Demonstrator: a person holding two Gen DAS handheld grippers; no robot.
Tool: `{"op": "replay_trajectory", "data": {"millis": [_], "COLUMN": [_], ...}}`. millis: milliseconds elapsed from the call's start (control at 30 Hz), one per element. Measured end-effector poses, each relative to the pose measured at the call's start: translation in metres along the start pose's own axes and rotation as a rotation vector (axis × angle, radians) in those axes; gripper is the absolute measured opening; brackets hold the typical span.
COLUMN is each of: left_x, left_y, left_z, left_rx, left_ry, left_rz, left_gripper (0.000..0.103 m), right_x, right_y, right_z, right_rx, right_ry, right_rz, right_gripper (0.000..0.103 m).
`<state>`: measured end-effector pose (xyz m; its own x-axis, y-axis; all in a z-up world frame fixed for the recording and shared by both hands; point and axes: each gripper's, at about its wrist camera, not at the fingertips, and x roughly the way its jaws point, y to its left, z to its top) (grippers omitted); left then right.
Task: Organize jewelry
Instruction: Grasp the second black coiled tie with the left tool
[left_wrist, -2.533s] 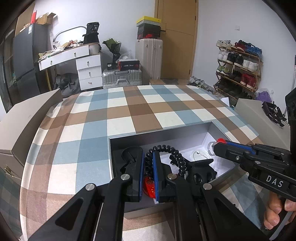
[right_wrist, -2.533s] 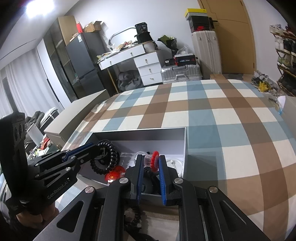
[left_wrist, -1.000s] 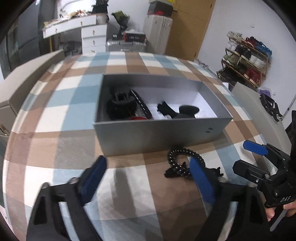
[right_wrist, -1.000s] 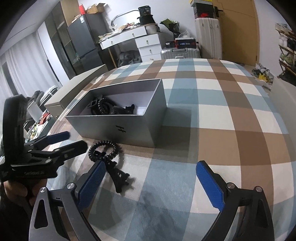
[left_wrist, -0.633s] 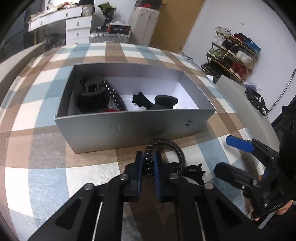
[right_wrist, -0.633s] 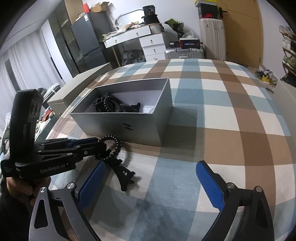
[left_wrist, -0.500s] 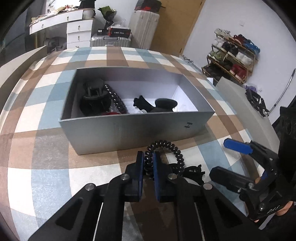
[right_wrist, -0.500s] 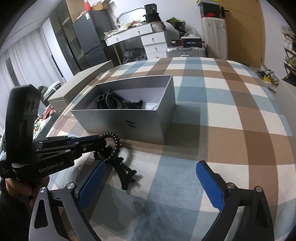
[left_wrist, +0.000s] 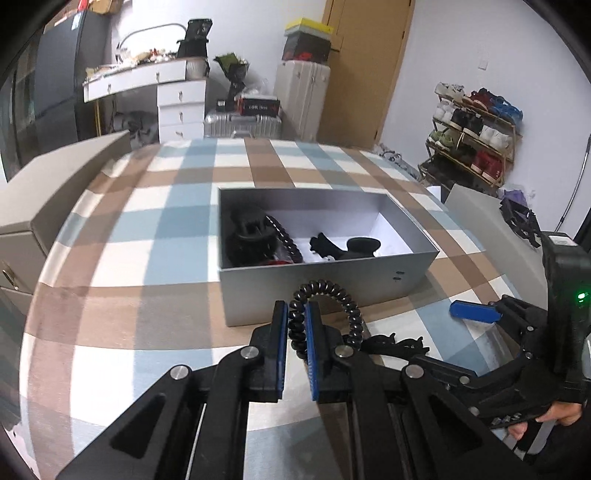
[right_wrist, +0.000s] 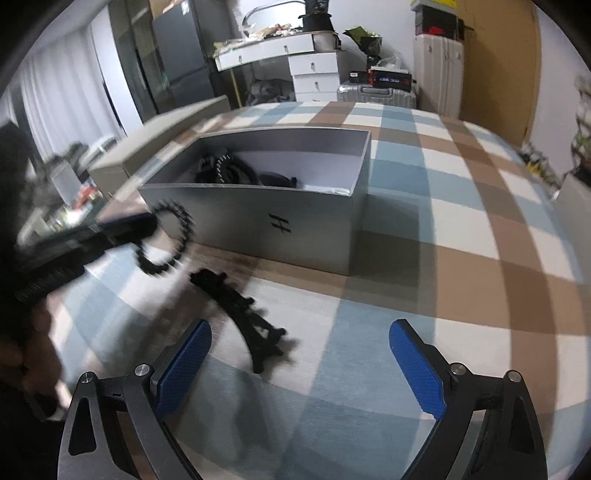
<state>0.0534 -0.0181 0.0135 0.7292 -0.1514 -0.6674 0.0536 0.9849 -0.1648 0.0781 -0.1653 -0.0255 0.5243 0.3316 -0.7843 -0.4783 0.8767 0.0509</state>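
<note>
At the bottom centre of the left wrist view, the left tool (left_wrist: 295, 314) is seen clamped on a black spiral hair tie (left_wrist: 325, 295), whose coil is pinched between the two blue pads and arches up and to the right of them. Just behind the fingers at lower right of that frame, a black claw clip (left_wrist: 391, 341) is seen lying on the checked cloth of the bench (left_wrist: 147, 258). The right tool (right_wrist: 301, 343) is shown spread wide at the bottom of its own view, with nothing between its blue pads; the claw clip (right_wrist: 247, 314) lies on the cloth just ahead of its left pad. In the left part of the right wrist view, blurred, the hair tie (right_wrist: 166, 236) is seen hanging from the tip of the left tool, lifted off the cloth. Beyond both tools, at mid-frame, an open grey box (left_wrist: 332, 277) is set on the bench, and dark hair accessories (left_wrist: 255, 240) are held in its left half; their exact kinds cannot be told. Farther back, a white dresser (left_wrist: 177, 99) and a shoe rack (left_wrist: 476, 136) are seen against the walls.
</note>
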Motion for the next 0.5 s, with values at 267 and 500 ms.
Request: {"op": "replay_trajectory", "data": {"millis": [267,500], "left_x": [0.000,-0.001], "left_y": [0.016,0.021], "left_z": [-0.004,-0.006], "left_rx": [-0.015,-0.032], "left_ry": [-0.008,-0.013], "left_rz": [0.016,-0.010], "left_gripper": [0.005,0.005], "right_x": [0.004,0.000], "right_y": [-0.025,0.000], "right_z": [0.005,0.006], "right_rx": [0.074,0.050], "right_ry": [0.006,0.003], "right_rz": [-0.164,0.045], "right_gripper": [0.097,0.098]}}
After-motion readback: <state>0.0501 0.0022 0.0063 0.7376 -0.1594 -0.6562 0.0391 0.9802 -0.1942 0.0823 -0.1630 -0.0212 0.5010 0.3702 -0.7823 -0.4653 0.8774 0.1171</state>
